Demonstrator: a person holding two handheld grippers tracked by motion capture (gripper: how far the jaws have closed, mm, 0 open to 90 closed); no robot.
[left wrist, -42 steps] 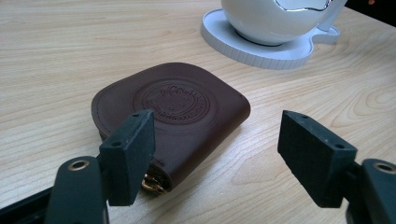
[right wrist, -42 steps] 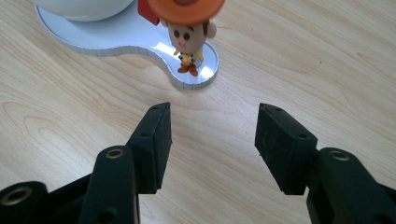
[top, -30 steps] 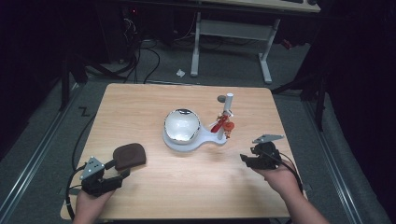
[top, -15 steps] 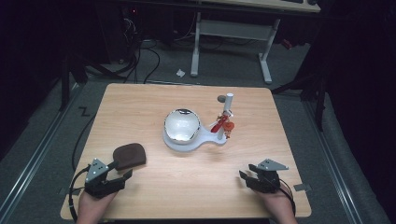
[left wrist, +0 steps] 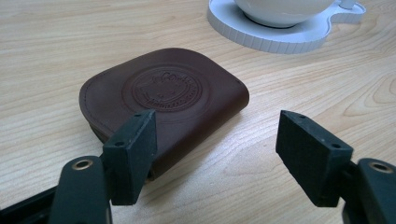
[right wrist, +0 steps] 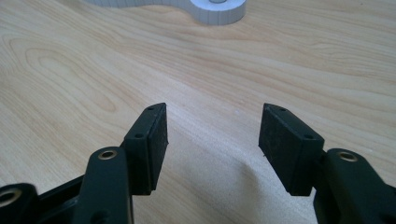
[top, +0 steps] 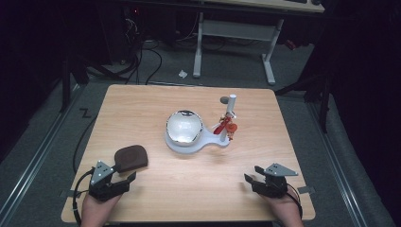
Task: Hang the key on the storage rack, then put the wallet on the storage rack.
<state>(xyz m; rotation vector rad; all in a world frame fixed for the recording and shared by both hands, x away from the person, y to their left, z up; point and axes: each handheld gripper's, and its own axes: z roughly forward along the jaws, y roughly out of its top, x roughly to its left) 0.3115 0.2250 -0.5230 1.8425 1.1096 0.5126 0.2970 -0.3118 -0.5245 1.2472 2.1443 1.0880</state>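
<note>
A brown leather pouch (top: pixel 131 157) with a round embossed stamp lies flat on the wooden table (top: pixel 156 101), near its left front. My left gripper (top: pixel 124 171) rests just behind it, open. In the left gripper view the pouch (left wrist: pixel 168 93) lies ahead of the left gripper (left wrist: pixel 215 123), with the left jaw in front of its near edge and not pressing on it. My right gripper (top: pixel 252 173) sits low at the right front. Its jaws have just been opening, and the right gripper (right wrist: pixel 215 114) has only bare wood between them.
At mid-table a white stand (top: pixel 182 146) carries a shiny rounded bowl (top: pixel 184 126) and a white post (top: pixel 231 105) with a red item (top: pixel 226 127) hanging from it. Its ribbed base (left wrist: pixel 271 39) lies beyond the pouch, and the base (right wrist: pixel 210 11) also lies ahead of the right gripper. A desk frame (top: pixel 234 33) and cables stand on the floor behind.
My right gripper has come down and back toward the near edge of the table, and its jaws stand wider. The left gripper and the pouch have kept still.
</note>
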